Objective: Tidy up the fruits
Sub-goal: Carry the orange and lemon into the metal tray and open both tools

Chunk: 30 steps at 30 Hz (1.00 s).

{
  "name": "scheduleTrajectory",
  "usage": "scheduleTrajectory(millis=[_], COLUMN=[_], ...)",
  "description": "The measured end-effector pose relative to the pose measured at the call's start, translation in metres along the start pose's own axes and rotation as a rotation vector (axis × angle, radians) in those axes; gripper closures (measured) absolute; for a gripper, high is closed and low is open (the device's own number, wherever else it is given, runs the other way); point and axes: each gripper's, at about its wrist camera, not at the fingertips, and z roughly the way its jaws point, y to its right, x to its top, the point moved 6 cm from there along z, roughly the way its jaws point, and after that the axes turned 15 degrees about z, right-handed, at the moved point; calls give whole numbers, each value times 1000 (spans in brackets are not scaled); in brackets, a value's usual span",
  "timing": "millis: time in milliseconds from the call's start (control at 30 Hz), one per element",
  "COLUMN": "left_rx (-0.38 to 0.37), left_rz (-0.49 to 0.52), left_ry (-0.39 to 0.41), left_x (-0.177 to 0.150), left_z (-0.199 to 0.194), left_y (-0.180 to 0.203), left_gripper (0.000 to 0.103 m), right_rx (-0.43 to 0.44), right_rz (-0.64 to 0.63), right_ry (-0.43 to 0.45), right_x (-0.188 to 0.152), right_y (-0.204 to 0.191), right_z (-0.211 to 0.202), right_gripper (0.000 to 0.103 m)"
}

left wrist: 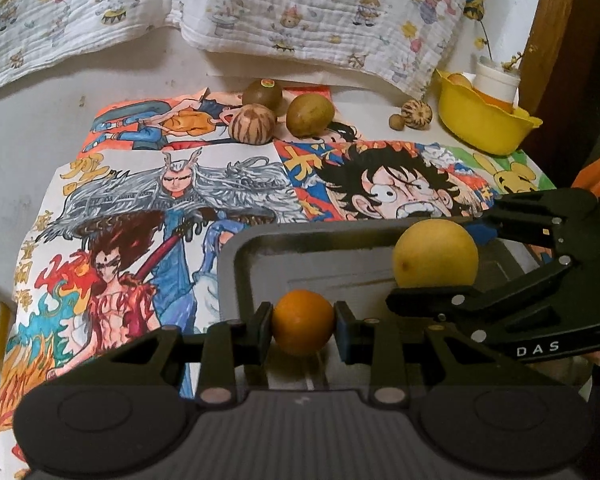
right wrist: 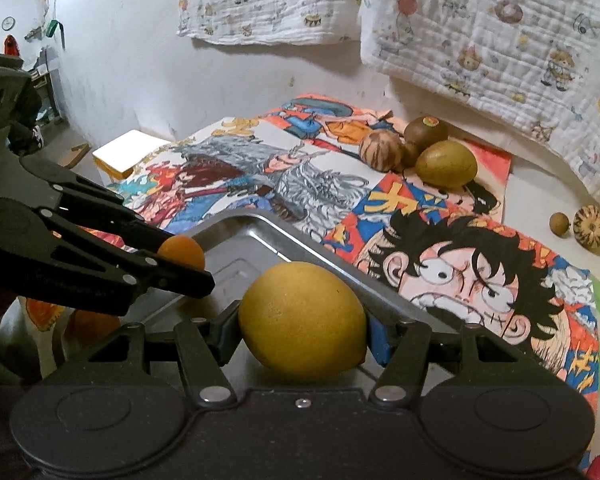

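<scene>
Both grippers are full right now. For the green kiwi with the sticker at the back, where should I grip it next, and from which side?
Grip the sticker kiwi across its upper body, coming from above. The striped fruit and the olive-green fruit crowd its front, and the cloth hangs close behind.

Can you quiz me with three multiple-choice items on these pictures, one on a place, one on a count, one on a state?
1. Where is the yellow bowl?
A. back right of the table
B. on the metal tray
C. under the blanket

2. How many fruits sit in the cluster by the blanket?
A. one
B. three
C. six

3. What is the left claw doing?
A. standing open and unloaded
B. gripping the lemon
C. gripping the small orange

Answers: 1 A, it stands at the table's far right corner. 2 B, three brown-green fruits touch there. 3 C, its pads press the orange from both sides over the metal tray.
</scene>
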Motion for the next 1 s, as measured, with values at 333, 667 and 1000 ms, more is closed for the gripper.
scheduleTrajectory(millis=[333,667,1000], left_rx=[12,5,3], left_rz=[11,5,9], left_ry=[-29,-36,-1], left_x=[-8,-10,-11], left_z=[-1,-2,-20], left_y=[3,5,10], left_gripper=[68,67,39], right_rx=[-5,4,14], right_rz=[38,83,72], right_ry=[-36,-44,6], right_x=[-8,-9,-8], right_y=[2,6,6], right_z=[4,5,-15], right_gripper=[39,39,29])
